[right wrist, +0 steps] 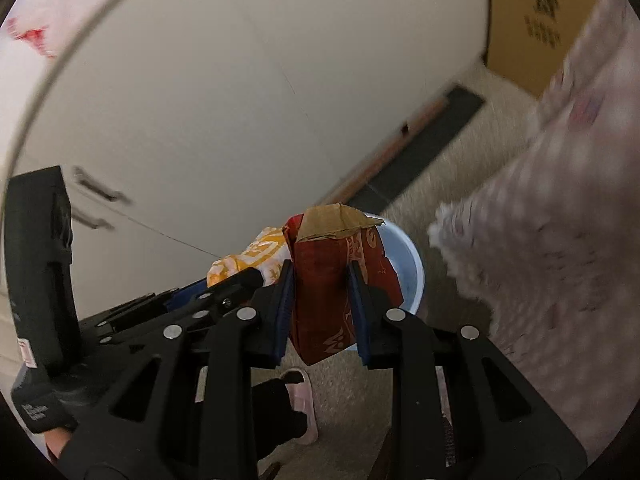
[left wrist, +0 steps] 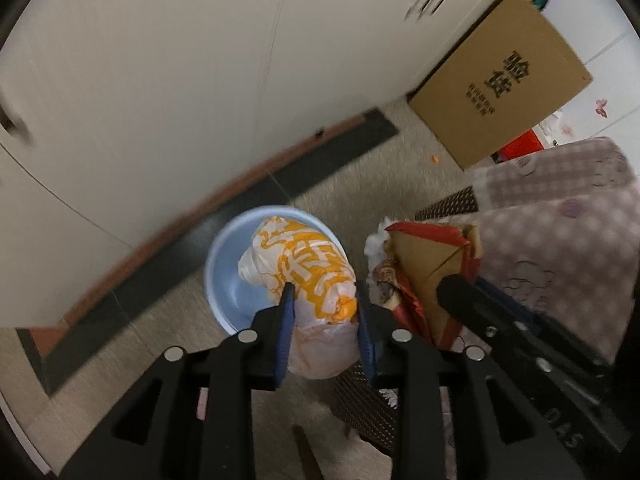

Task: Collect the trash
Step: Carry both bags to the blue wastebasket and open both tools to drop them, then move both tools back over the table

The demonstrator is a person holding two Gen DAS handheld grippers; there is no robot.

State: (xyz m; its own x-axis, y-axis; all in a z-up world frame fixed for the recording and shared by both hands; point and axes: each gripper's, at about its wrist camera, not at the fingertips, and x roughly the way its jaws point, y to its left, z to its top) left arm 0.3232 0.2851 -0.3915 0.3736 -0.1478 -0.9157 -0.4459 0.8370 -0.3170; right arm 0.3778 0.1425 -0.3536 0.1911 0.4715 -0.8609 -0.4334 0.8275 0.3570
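My left gripper (left wrist: 323,294) is shut on a crumpled white and orange plastic bag (left wrist: 304,268) and holds it above a light blue basin (left wrist: 224,280) on the floor. My right gripper (right wrist: 320,272) is shut on a torn red and brown cardboard piece (right wrist: 332,276), held over the same basin (right wrist: 408,272). The cardboard piece also shows in the left wrist view (left wrist: 428,264), just right of the bag. The bag shows in the right wrist view (right wrist: 248,260), left of the cardboard.
White cabinet doors (left wrist: 180,80) stand behind the basin. A large brown cardboard box (left wrist: 500,80) leans at the right. A pink patterned quilt (left wrist: 560,248) hangs over the right side. A slippered foot (right wrist: 304,400) stands on the beige floor.
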